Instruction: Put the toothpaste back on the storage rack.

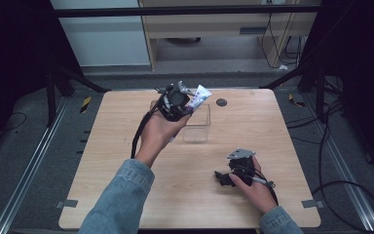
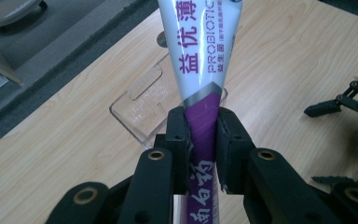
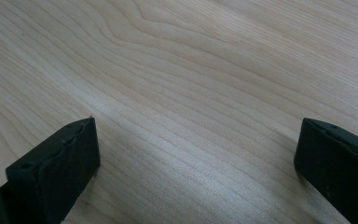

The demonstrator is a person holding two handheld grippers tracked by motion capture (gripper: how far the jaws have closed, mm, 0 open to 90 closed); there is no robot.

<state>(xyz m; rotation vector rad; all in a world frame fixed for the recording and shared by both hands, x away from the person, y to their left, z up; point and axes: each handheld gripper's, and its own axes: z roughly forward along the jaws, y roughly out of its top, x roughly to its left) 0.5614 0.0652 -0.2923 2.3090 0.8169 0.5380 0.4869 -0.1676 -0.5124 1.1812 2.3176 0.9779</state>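
Observation:
A white and purple tube with printed lettering stands out between the jaws of my left gripper, which is shut on its purple part. From above, that left gripper is raised over the back of the table, and the tube points to the right above a clear plastic box. The same clear box lies on the wood below the tube. My right gripper rests low near the front right of the table. Its jaws stand wide apart over bare wood, right gripper open with nothing between them.
The wooden table has a small dark round disc near its back edge. Metal rails and cables run along the floor on both sides. Black stand legs reach toward the table's back corners.

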